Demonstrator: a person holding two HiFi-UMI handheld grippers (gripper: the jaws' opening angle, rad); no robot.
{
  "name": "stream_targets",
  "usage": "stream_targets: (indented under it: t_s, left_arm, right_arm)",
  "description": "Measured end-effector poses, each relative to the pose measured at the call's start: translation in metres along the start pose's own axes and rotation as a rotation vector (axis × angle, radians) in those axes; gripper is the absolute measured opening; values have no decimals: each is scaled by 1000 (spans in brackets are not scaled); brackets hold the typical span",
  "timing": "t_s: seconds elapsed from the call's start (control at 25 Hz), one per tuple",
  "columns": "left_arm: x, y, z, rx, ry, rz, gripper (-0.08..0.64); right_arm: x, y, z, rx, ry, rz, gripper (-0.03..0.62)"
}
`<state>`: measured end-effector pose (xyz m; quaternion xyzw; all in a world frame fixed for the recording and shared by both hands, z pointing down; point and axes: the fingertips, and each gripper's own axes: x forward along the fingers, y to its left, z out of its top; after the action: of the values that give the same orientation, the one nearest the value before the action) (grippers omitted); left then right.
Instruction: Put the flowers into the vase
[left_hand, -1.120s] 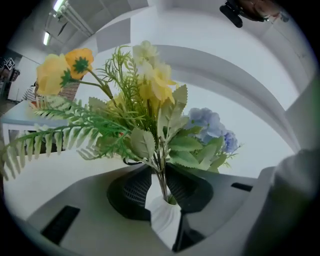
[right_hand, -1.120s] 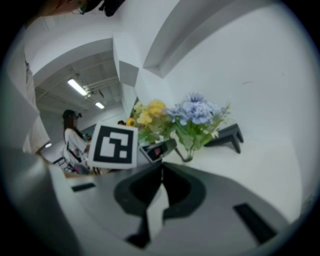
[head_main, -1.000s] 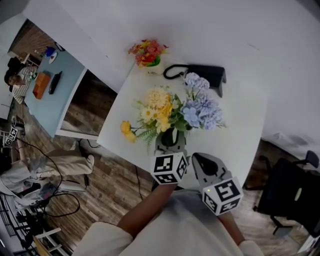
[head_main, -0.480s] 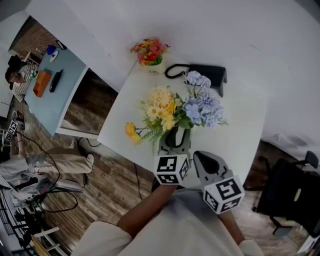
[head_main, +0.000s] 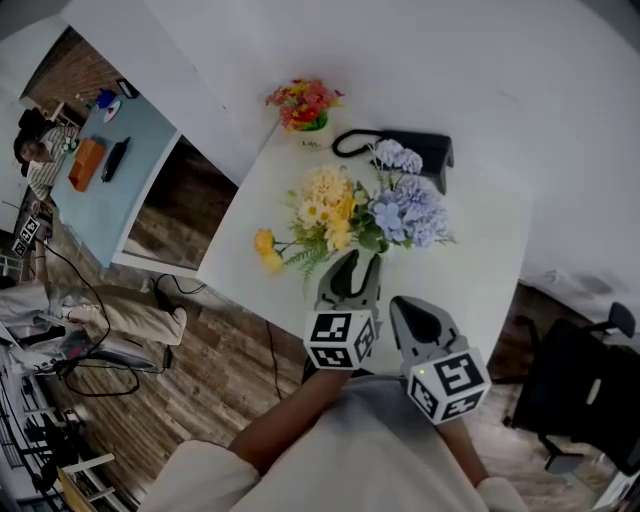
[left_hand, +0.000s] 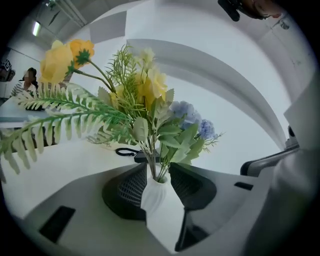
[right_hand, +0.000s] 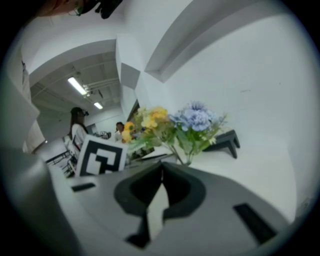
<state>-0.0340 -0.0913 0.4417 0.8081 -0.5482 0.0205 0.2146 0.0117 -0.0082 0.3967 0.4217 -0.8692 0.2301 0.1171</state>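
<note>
The left gripper (head_main: 350, 272), jaws just opening and now spread beside the vase (left_hand: 156, 195) neck at lower centre, should back straight out without tipping the flowers (head_main: 345, 205); the right gripper (right_hand: 161, 170) sits pressed together, empty.

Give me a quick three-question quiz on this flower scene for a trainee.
1. True or false: the right gripper is shut and empty.
2. What stands between the left gripper's jaws: A) black pouch, B) white vase, C) nothing?
3. Fill in: the flowers in the vase are yellow and ____.
Key: 1 true. 2 B; those jaws have just been opening, with the vase between them. 3 blue.
</note>
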Motion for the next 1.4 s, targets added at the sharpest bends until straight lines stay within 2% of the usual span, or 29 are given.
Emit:
stream_targets:
  t_s: [0.2, 0.76, 0.92, 1.2, 1.4]
  left_arm:
    - [-10, -4, -2, 4, 15, -24, 143]
    - [-44, -23, 7, 9, 5, -119, 27]
    - [-49, -28, 15, -17, -9, -150, 15]
    - [-60, -40, 27, -19, -8, -207, 14]
    - [-70, -43, 38, 19, -21, -217, 14]
  right_arm:
    - [-3, 0, 7, -7, -23, -6, 23]
    - [-15, 6, 15, -38, -47, 21, 23]
    - [-19, 4, 16, -44, -50, 26, 23]
    - [-31, -1, 22, -68, -57, 37, 23]
    - [-44, 0, 31, -94, -67, 57, 23]
